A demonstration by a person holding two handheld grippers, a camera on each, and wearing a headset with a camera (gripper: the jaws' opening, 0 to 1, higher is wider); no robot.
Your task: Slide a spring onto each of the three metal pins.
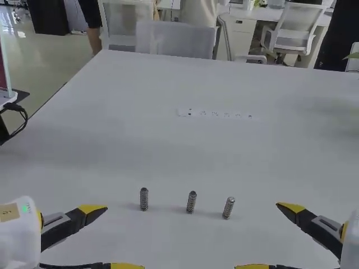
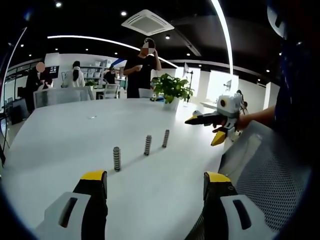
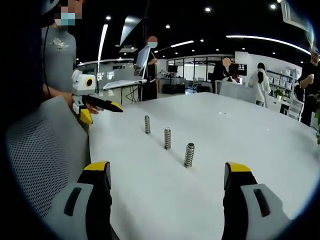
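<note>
- Three springs stand upright in a row on the white table [image 1: 168, 84], near the person's edge: the left spring [image 1: 144, 199], the middle spring [image 1: 191, 202] and the right spring [image 1: 228, 207]. Each stands apart from its neighbour.
- Each spring seems to sit over a pin, though the coils hide too much to be sure.
- The left gripper [image 2: 155, 177] hangs off the left end of the row, its yellow-tipped jaws spread wide with nothing between them, apart from the springs.
- The right gripper [image 3: 166, 168] hangs off the right end, jaws equally wide and empty, also clear of the springs.
- The two grippers point inward toward each other across the row.
- A small faint panel [image 1: 216, 114] lies in the middle of the table.
- Grey chairs [image 1: 176, 39] stand past the far edge, and a potted plant [image 2: 172, 89] sits at one end.
</note>
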